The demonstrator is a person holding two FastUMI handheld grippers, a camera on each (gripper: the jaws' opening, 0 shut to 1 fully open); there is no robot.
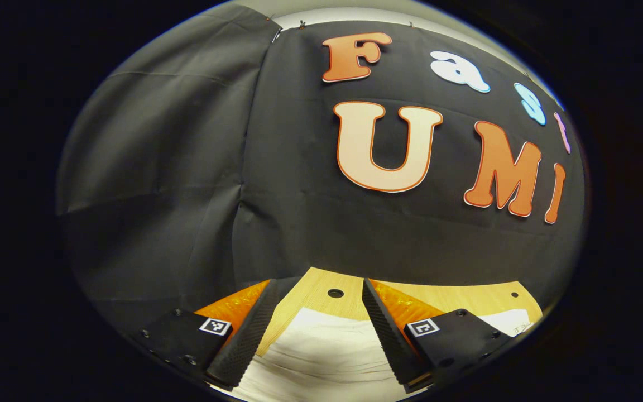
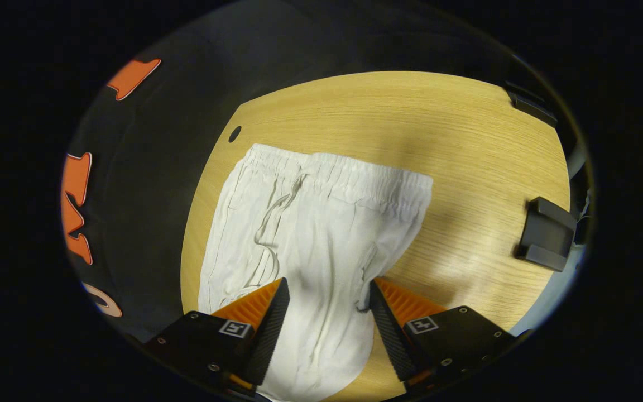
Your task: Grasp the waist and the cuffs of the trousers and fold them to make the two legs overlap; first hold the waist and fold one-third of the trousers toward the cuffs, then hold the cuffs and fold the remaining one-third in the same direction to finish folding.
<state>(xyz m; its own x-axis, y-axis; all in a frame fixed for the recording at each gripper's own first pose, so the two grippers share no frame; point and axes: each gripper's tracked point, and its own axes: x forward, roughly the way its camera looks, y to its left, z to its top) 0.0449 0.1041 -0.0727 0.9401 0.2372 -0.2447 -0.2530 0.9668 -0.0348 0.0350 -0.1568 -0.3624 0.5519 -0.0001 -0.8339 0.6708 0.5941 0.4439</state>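
In the left gripper view, the left gripper (image 1: 317,329) points nearly level toward the booth's black cloth wall (image 1: 198,184), and its two fingers (image 1: 249,335) stand well apart with nothing clamped between them. Below and between the fingers lies a stretch of the white trousers (image 1: 321,352), spread on the wooden bench (image 1: 310,296); the cloth passes under the gap without touching either finger, as far as the low edge of the view lets me judge. Just beyond the fingertips a small dark hole (image 1: 335,293) sits in the bench top, and another smaller one (image 1: 515,294) lies off past the right-hand finger.

In the right gripper view, the right gripper (image 2: 327,329) looks down on the bench (image 2: 466,145) from above. Its fingers (image 2: 268,329) are also spread wide and grip nothing. The trousers (image 2: 321,223) lie flat beneath, running from the gap between the fingers away ahead of them, with the gathered elastic waist (image 2: 344,173) at the far end and a drawstring (image 2: 277,215) trailing down the front. The cloth narrows as it passes between the fingers. A dark hole (image 2: 234,134) shows in the bench beyond the waist, to the left-hand finger's side. Off past the right-hand finger, well apart from the trousers, a black block-shaped object (image 2: 547,233) stands near the bench edge
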